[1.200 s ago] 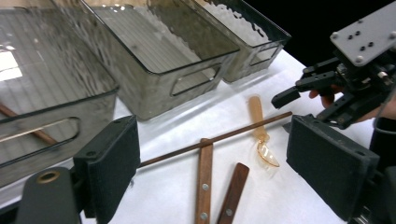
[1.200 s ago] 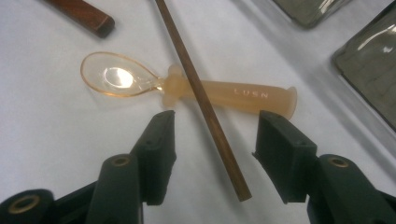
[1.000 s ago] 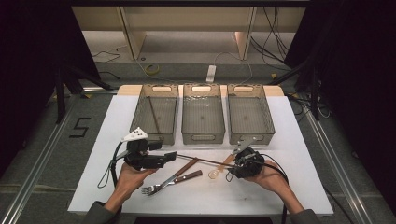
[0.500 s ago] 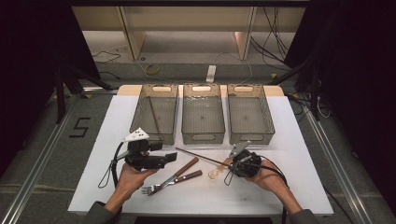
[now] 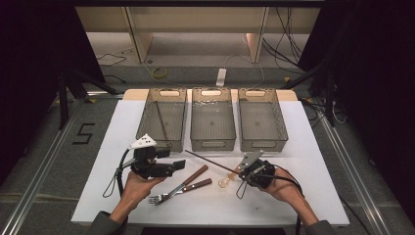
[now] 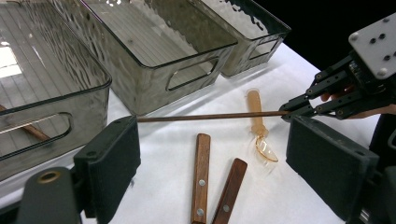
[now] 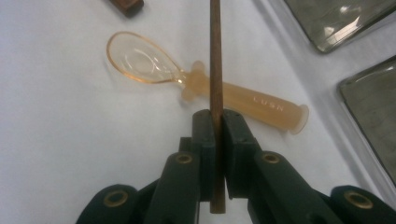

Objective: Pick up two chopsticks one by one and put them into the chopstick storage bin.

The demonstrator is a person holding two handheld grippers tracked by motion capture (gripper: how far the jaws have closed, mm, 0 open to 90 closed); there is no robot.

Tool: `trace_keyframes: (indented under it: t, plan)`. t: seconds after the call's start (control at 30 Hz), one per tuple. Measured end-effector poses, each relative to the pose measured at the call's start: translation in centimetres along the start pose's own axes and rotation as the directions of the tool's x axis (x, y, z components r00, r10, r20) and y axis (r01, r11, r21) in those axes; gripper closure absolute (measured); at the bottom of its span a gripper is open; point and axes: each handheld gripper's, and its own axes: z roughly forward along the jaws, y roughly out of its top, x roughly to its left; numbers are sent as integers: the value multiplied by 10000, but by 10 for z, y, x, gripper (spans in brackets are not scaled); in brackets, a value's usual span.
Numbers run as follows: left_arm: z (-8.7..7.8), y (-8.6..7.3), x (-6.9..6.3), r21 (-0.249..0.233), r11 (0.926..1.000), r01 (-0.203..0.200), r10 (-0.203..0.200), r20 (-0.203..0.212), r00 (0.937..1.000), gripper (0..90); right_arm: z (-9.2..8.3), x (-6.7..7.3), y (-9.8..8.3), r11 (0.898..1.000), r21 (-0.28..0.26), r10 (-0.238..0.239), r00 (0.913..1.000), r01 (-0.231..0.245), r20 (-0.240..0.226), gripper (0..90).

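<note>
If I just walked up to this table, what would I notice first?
Probably the right gripper, near the table's front right, pinching one end of a long brown stick that reaches out over the white table. Right beside it lies a see-through orange spoon. Behind them, three clear bins stand in a row.

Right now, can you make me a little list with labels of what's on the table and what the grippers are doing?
Right hand-held gripper: shut on the chopstick, which it has just closed on
Left hand-held gripper: open, nothing between the jaws
Chopstick: one end in the right gripper, the other points toward the bins
Spoon: orange, see-through, flat on the table beside the right gripper
Forks: two, wooden handles, lying side by side
Bins: three in a row; the left one has a stick inside
</note>
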Motion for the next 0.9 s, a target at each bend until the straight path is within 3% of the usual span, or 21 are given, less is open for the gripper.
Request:
trace_keyframes:
  t: [0.2,0.5,0.9]
  plan:
    - [3,0,-2,79,9999,62,-63,126,9999,170,-9,1,3,9965,-769,308,9994,-316,-126,849]
    - [10,0,-4,-16,9953,966,-963,650,9932,170,-20,9,13,9793,-1914,627,9978,-661,-235,849]
    - [24,0,-14,-101,9867,1623,-1601,1146,9804,176,-22,25,26,9656,-2541,475,9983,-547,-345,848]
